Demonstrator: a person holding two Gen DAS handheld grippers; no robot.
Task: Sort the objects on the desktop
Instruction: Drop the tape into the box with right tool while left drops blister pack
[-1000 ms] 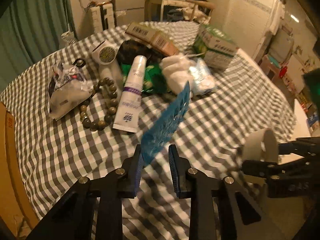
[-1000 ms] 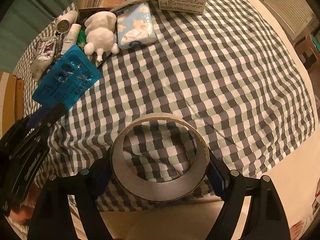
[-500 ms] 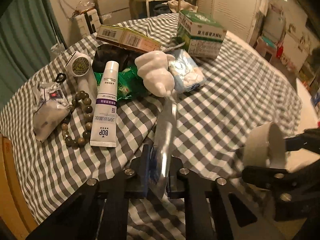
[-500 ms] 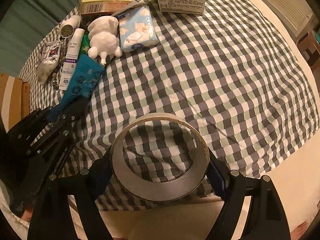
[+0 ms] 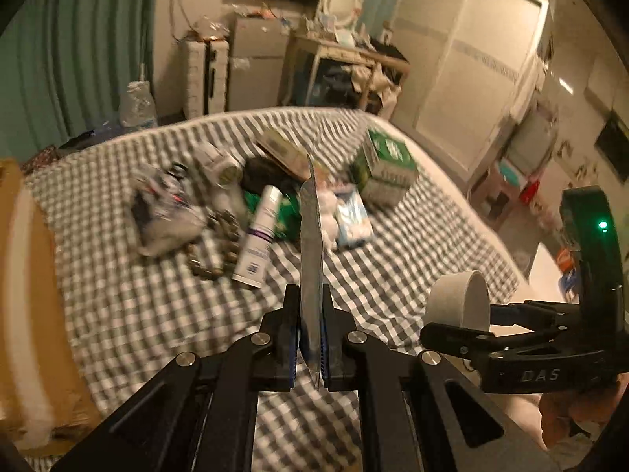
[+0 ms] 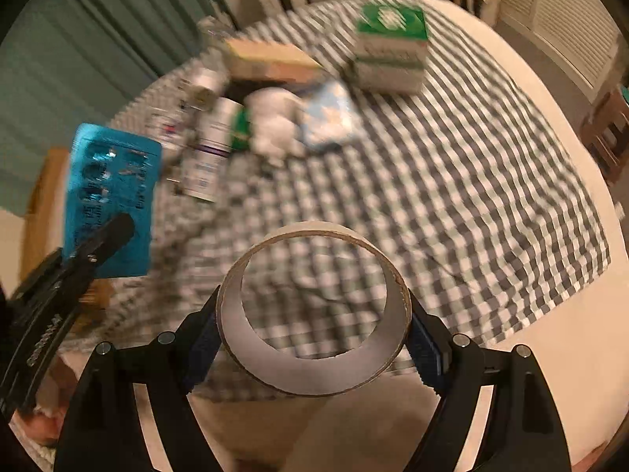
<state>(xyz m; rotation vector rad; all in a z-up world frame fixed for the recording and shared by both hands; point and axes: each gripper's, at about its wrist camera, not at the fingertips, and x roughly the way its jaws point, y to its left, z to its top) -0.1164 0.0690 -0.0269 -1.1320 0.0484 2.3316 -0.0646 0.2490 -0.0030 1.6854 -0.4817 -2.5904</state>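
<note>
My left gripper [image 5: 310, 334] is shut on a blue blister pack of pills [image 5: 310, 236], held upright and edge-on above the checked table; its blue face shows in the right wrist view [image 6: 112, 196]. My right gripper [image 6: 314, 338] is shut on a roll of beige tape [image 6: 314, 314], held over the table's near edge; the roll also shows in the left wrist view [image 5: 460, 301]. A pile lies at the far side: white tube [image 5: 259, 236], bead bracelet [image 5: 212, 251], white figurine [image 6: 275, 126], tissue pack [image 6: 326, 118], green-and-white box [image 6: 389, 55].
A cardboard box [image 5: 27, 295] stands at the left beside the table. A tan carton [image 6: 271, 61] and a crinkled packet [image 5: 161, 212] lie in the pile. The checked cloth [image 6: 471, 196] covers the table's right half. Furniture stands behind the table.
Both grippers have lifted and tilted up; the view now shows more of the room. The blister pack stays clamped, raised higher. The tape roll stays held.
</note>
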